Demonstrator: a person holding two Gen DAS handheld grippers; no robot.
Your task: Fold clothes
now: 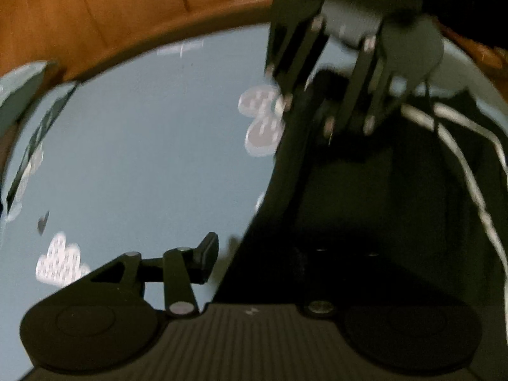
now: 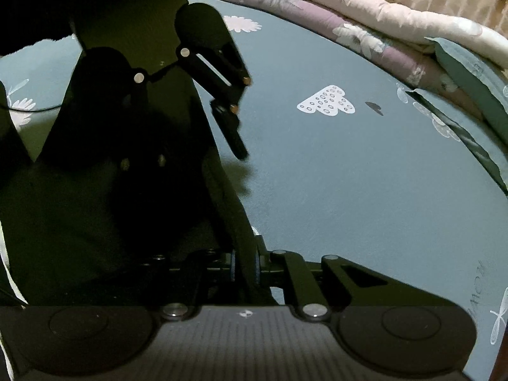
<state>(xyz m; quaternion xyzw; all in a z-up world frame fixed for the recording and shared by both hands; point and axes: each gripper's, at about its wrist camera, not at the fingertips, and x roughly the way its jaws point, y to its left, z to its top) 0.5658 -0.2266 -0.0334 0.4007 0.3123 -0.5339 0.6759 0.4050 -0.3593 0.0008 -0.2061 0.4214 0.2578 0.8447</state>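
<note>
A black garment (image 1: pixel 365 206) with white stripes (image 1: pixel 470 177) lies on the blue printed bed sheet (image 1: pixel 143 158). My left gripper (image 1: pixel 250 260) is at its left edge with jaws apart. Its left finger (image 1: pixel 206 257) stands clear of the cloth over the sheet, and its other finger is hidden behind the fabric. In the right wrist view, my right gripper (image 2: pixel 245 266) is shut on a fold at the garment's (image 2: pixel 111 206) right edge. The right gripper (image 1: pixel 349 130) also shows from the left wrist, pointing down onto the garment's far part.
A wooden bed frame (image 1: pixel 127 16) curves behind the sheet. Folded floral quilts (image 2: pixel 349 16) and a blue pillow (image 2: pixel 470 73) line the far side of the bed. Bare blue sheet (image 2: pixel 349 190) spreads to the right of the garment.
</note>
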